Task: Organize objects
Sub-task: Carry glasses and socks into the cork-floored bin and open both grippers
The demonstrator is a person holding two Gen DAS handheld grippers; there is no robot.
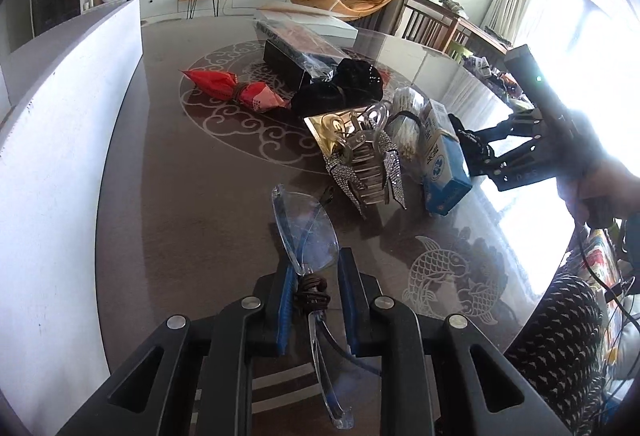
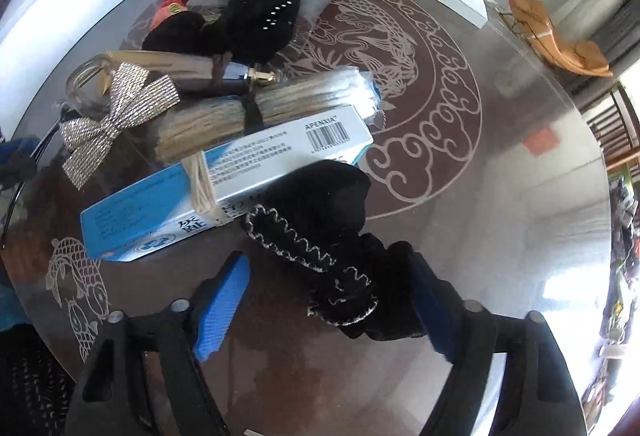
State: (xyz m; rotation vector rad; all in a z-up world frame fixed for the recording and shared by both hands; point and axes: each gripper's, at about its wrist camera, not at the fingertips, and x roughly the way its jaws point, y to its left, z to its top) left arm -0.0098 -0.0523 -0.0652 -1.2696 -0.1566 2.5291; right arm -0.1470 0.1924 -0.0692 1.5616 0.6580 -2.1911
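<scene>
- The left gripper (image 1: 310, 296) is closed on a pair of clear rimless glasses (image 1: 306, 236) bound with a brown cord; the folded frame is pinched between the blue pads, and the lenses are held out beyond the fingertips, above the bench.
- The round glass-topped bench (image 1: 180, 176), with a dark brown surface and pale fish and cloud patterns beneath the glass, is seen in both views.
- The right gripper (image 2: 328, 300) is held partly open over a black fabric scrunchie with pale zigzag stitching (image 2: 320, 236). The fabric lies between the blue pads: the right pad is touched by it, while the left pad stands apart from it, so no grip is made.
- No earlier picture is given, so nothing is told of jaw motion.
- Just beyond the scrunchie, a blue and white cardboard box tied with pale string (image 2: 224, 192) lies flat on the bench, and the far end of the scrunchie rests against it.
- Beside the box, a bundle of cotton swabs in clear wrap (image 2: 272, 108) is seen, and next to it a clear hair claw with a rhinestone bow (image 1: 364, 156).
- Farther back, a red wrapped packet (image 1: 232, 88) and a black fabric item (image 1: 340, 84) lie near a dark rectangular box wrapped in plastic (image 1: 296, 52).
</scene>
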